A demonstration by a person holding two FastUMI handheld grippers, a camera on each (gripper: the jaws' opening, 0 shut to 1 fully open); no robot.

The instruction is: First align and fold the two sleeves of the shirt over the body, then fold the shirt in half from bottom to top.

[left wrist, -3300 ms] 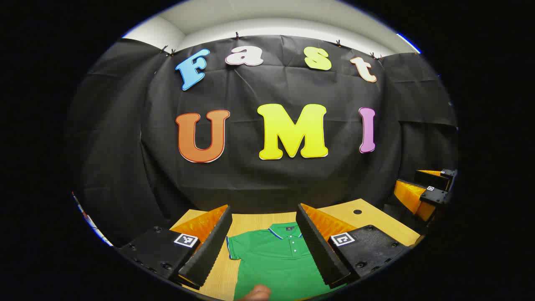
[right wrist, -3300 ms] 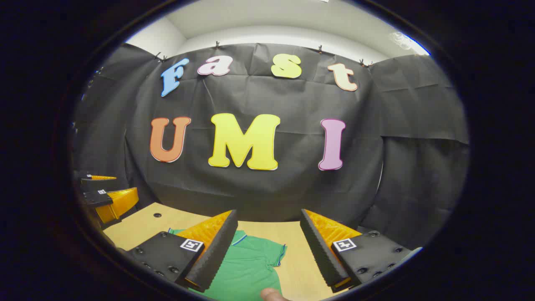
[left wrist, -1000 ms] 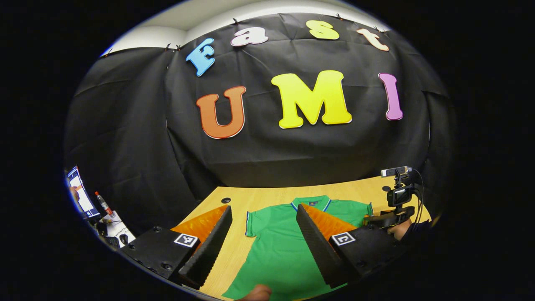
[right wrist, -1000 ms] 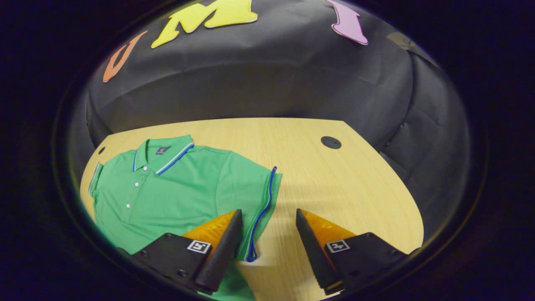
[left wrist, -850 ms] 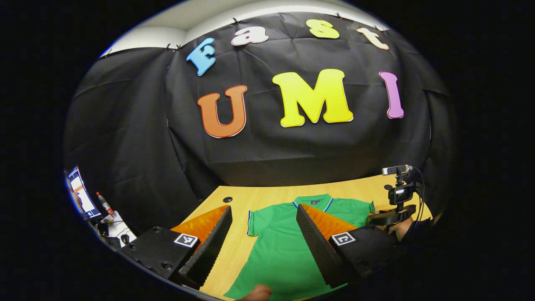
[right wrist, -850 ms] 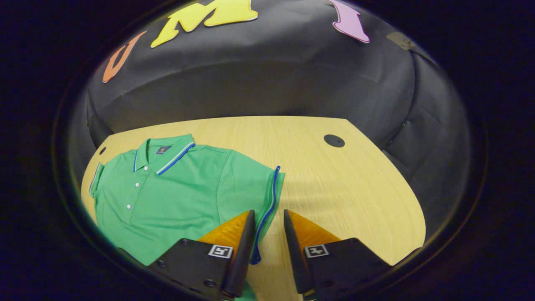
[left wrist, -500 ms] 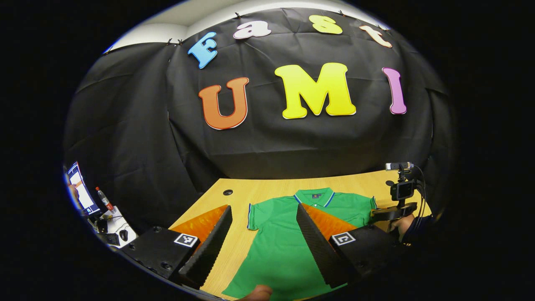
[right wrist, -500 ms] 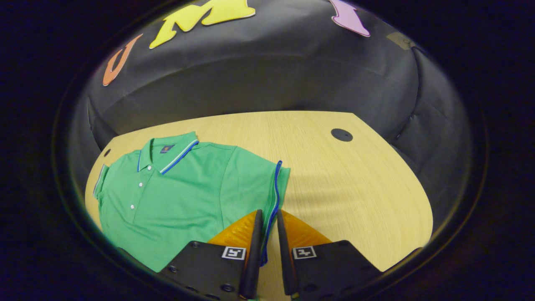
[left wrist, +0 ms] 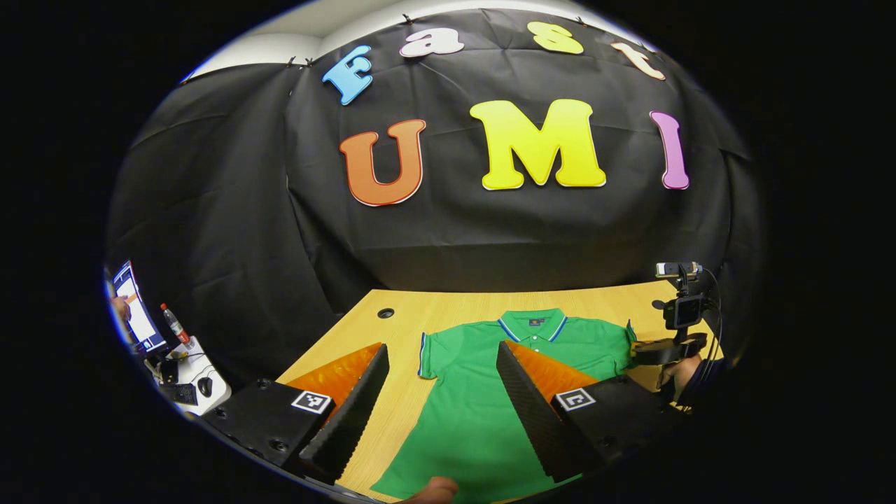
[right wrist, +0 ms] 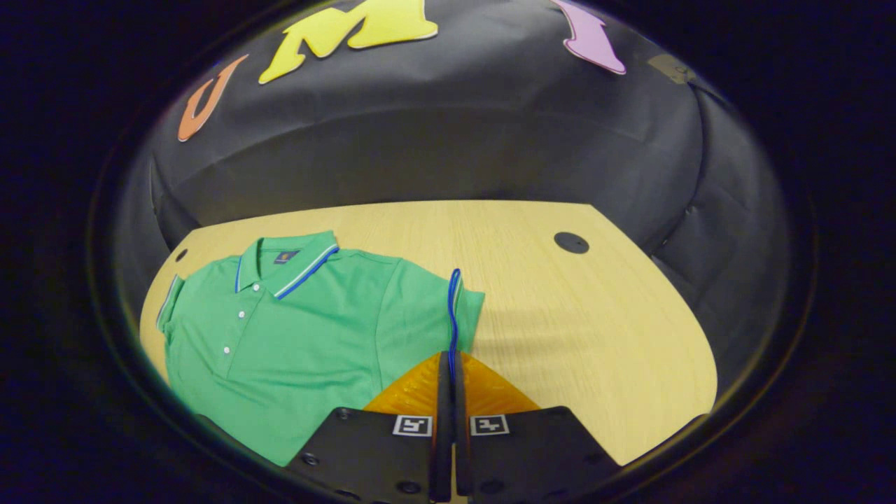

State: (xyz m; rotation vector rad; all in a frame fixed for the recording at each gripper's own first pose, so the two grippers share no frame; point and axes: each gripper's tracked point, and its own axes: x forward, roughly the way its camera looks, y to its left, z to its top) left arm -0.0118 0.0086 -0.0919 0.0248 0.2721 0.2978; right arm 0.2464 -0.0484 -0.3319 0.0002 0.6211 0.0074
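Observation:
A green polo shirt [right wrist: 301, 329] with blue-trimmed collar and sleeves lies flat, front up, on the wooden table [right wrist: 574, 329]. My right gripper [right wrist: 448, 358] is shut on the blue-trimmed hem of the shirt's right-hand sleeve [right wrist: 428, 308], which stands up slightly from the table. In the left gripper view the shirt [left wrist: 483, 392] lies ahead, and my left gripper [left wrist: 441, 346] hangs open above its lower body, gripping nothing. That view also has the right gripper [left wrist: 640, 348] at the far sleeve, held by a hand [left wrist: 675, 367].
A round cable hole [right wrist: 571, 242] sits at the table's far right, another [left wrist: 385, 313] at its far left. Left of the table stands a side desk [left wrist: 185, 381] with a screen and a bottle. A fingertip [left wrist: 434, 490] pokes in at the bottom edge.
The right gripper's fingers came together on the sleeve hem, and the hem has lifted a little. The left gripper stayed open and shifted slightly, bringing more of the table into view.

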